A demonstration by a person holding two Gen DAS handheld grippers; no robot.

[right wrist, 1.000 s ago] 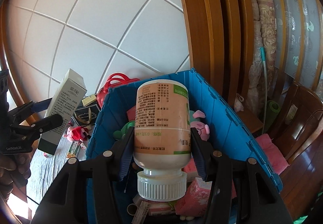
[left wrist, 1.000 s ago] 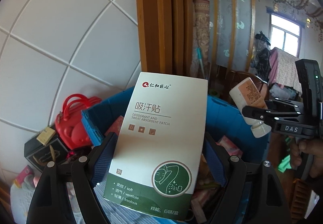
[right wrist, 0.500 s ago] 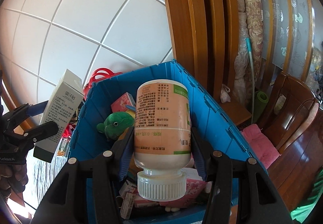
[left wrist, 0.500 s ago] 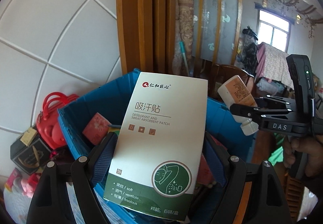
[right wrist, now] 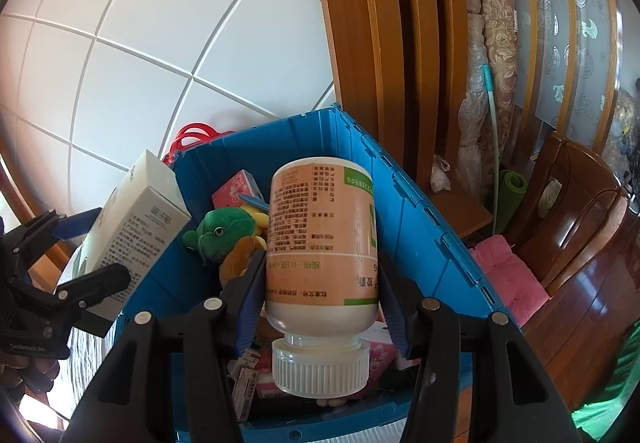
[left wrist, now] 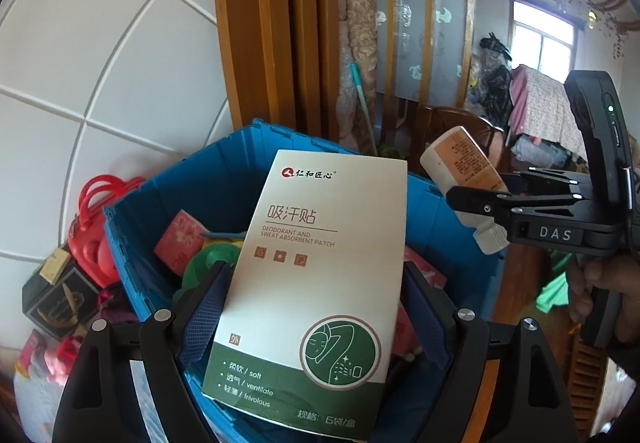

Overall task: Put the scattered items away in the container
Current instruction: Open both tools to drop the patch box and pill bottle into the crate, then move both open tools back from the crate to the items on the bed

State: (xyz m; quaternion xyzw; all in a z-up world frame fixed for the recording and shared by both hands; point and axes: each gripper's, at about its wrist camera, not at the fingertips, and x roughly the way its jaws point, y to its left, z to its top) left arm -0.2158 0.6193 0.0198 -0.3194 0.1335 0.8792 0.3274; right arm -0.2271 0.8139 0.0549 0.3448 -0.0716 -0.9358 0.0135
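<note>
My left gripper (left wrist: pixel 316 299) is shut on a white and green patch box (left wrist: pixel 320 267), held over the near left part of the blue crate (left wrist: pixel 224 179). The same box (right wrist: pixel 136 227) shows at the left of the right wrist view, over the crate's left wall. My right gripper (right wrist: pixel 320 283) is shut on an orange-labelled white bottle (right wrist: pixel 320 239), cap toward the camera, above the blue crate (right wrist: pixel 412 219). In the left wrist view that bottle (left wrist: pixel 464 171) hangs at the crate's right side. Inside lie a green plush frog (right wrist: pixel 224 231), a pink packet (right wrist: pixel 236 191) and small boxes.
A red toy bag (left wrist: pixel 92 227) and a black box (left wrist: pixel 60 295) lie left of the crate on the cloth. A white tiled wall stands behind. Wooden door frame, rolled mat (right wrist: pixel 496 43), wooden chair (right wrist: pixel 576 211) and pink cushion (right wrist: pixel 508 275) are to the right.
Both grippers have moved forward over the crate with their loads; the crate's inside now fills more of each view. The patch box has come closer to the crate's left wall.
</note>
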